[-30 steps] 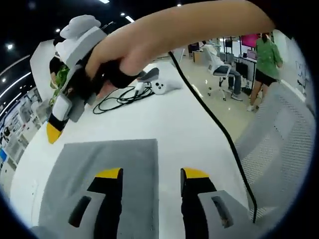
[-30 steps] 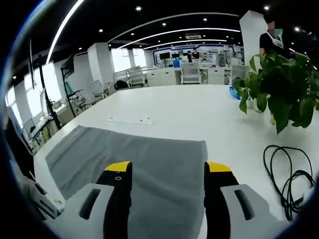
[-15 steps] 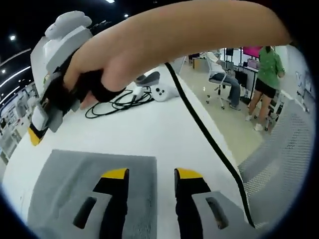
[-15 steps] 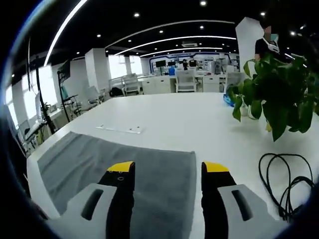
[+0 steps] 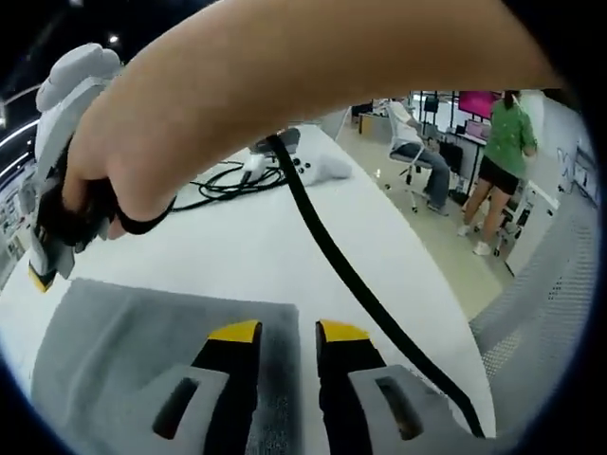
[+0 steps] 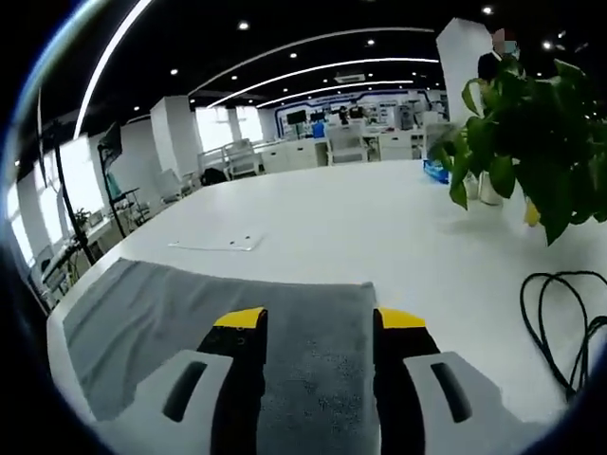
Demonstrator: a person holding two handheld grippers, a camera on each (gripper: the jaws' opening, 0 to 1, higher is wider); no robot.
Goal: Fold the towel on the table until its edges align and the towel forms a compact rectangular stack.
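On the white tabletop (image 6: 379,227) a grey towel (image 6: 190,303) lies flat, one layer as far as I can judge, so the folding looks barely begun. Both tools sit low at its near side, each by a corner — a sensible place to take hold if the edge is to be lifted and carried across to the far edge.

Seen in the left gripper view, the left tool (image 5: 285,334) has its yellow-tipped jaws drawn close, a narrow strip of towel (image 5: 142,322) showing in the gap; whether cloth is pinched between them I cannot tell, since the tips rest over the towel and hide the contact. Seen in the right gripper view, the right tool (image 6: 318,320) holds its jaws wider, spread above the cloth near its corner, with nothing gripped that I can see.

A bare arm (image 5: 313,66) crosses the top of the left gripper view, its hand (image 5: 114,180) wrapped round the right tool (image 5: 52,199), which blocks much of the far tabletop. A black cable (image 5: 351,275) trails from it over the towel's corner — it could snag a fold. Further off lie coiled black cables (image 5: 223,185) and a white controller (image 5: 318,169). A leafy plant (image 6: 531,142) stands well apart from the towel, beside another cable (image 6: 560,322) cut off by the picture's edge. The towel's near edge is hidden beneath both tools.
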